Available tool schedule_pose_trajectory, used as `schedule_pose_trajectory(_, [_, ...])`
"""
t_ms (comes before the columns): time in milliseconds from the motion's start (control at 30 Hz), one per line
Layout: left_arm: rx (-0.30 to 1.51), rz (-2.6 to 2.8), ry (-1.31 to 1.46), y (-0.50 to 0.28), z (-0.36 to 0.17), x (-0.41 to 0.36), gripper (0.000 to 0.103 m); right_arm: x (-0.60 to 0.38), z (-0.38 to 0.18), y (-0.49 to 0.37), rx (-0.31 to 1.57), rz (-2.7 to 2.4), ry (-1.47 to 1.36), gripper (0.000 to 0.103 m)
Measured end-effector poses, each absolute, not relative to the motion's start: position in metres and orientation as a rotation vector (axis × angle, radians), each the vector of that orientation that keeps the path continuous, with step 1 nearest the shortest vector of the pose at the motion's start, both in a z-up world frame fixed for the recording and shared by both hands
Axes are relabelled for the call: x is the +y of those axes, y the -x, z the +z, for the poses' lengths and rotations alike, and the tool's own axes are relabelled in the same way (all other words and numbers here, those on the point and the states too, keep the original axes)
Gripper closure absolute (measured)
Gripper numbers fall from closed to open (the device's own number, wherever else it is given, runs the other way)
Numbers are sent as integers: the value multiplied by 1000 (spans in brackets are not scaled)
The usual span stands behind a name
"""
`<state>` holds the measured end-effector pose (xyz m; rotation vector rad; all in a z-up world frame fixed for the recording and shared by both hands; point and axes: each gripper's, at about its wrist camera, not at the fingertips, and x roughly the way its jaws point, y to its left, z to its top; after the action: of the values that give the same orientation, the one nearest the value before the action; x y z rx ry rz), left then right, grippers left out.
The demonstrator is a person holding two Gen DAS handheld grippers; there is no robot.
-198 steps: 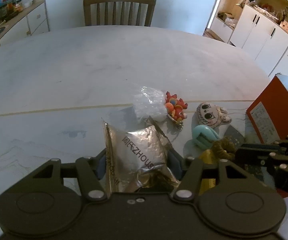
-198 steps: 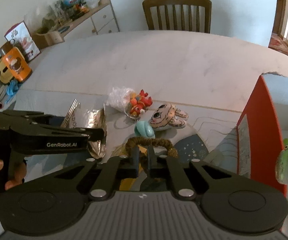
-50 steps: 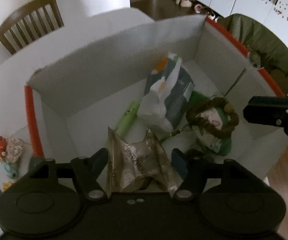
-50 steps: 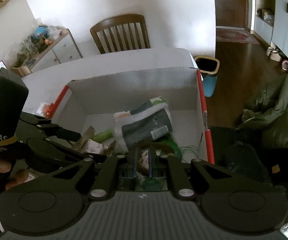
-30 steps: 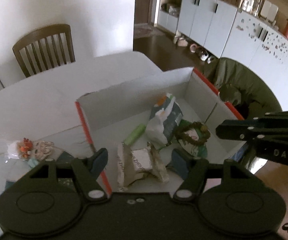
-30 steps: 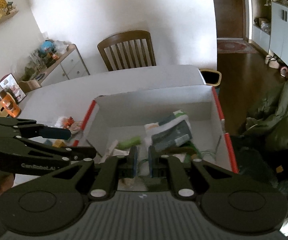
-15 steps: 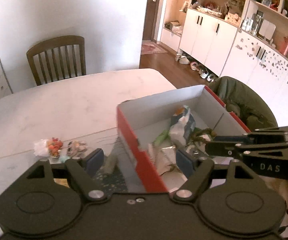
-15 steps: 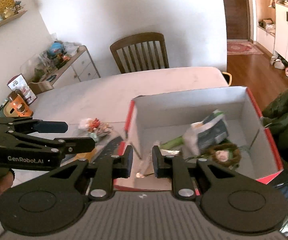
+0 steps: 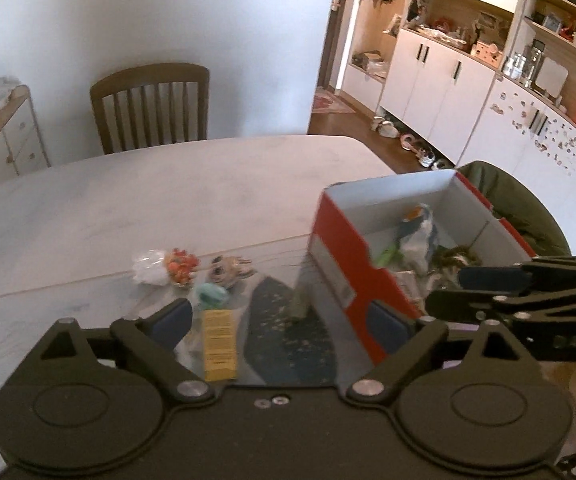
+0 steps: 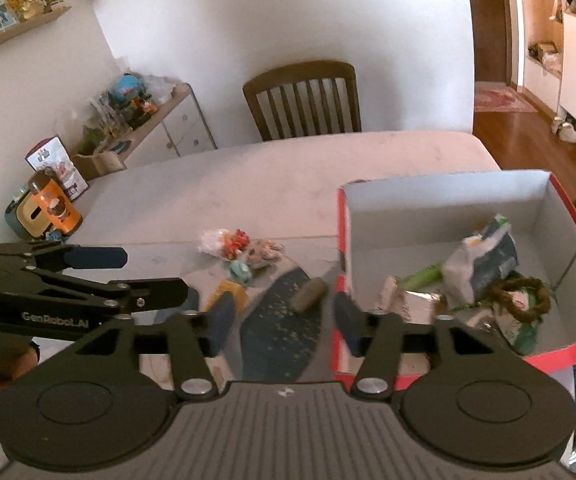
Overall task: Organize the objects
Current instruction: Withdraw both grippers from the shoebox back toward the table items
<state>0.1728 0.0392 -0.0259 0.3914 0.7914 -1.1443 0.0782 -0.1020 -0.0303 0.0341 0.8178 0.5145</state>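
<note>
Over the table: we've got both grippers up high and empty, the left gripper [image 9: 280, 318] with fingers spread wide, the right gripper [image 10: 280, 316] spread wide too, nothing between either pair.
Box: the red cardboard box with the white inside [image 10: 439, 204] sits at the right end of the pale marble-look table [image 9: 148, 200], close to that end by our reckoning. It holds a crinkled silver foil pouch [image 10: 411, 300], a brown twisted ring [image 10: 521, 296], a white and dark blue packet [image 10: 483, 260] and a green tube [image 10: 423, 274].
Left to sort: the loose pile lies left of the box, a clear plastic bag [image 9: 150, 270], an orange and red toy [image 9: 182, 266], a pale cartoon-face plush [image 9: 228, 268], a teal round piece [image 9: 212, 294], a yellow labelled card [image 9: 220, 344] and a small olive-brown roll [image 9: 299, 302] on the dark speckled mat [image 9: 288, 344].
Risk one: the roll lies just beside the red wall; we judge a wide-open finger dropping there could catch the wall and shove the box toward the table end.
Risk two: the toy, plush and bag touch or overlap, so a grab may drag a neighbour along.
Risk three: both grippers converge on one small cluster; we could knock fingers together.
Blur: the left view is smeared, so fine placement is hard to call.
Open room: the far half of the table is bare up to the brown slatted wooden chair [image 10: 303, 100], plenty of space to approach from.
Edges: near edge sits under our grippers, hidden.
</note>
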Motion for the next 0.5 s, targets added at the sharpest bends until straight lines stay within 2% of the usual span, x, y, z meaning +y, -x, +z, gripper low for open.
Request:
schedule_pose_trajectory(133, [780,-1129,-384,-191,-31,52,1,-84,-32,-76,820,519,-21,43])
schedule_pose_trajectory(367, [774,-1086,-396,-221,-47,61,1,-58,-41,-76,829,528,-9,25])
schedule_pose_trajectory(500, [781,-1059,-390,-237,-57,59,1,-38,-49,-78,838,540,31,21])
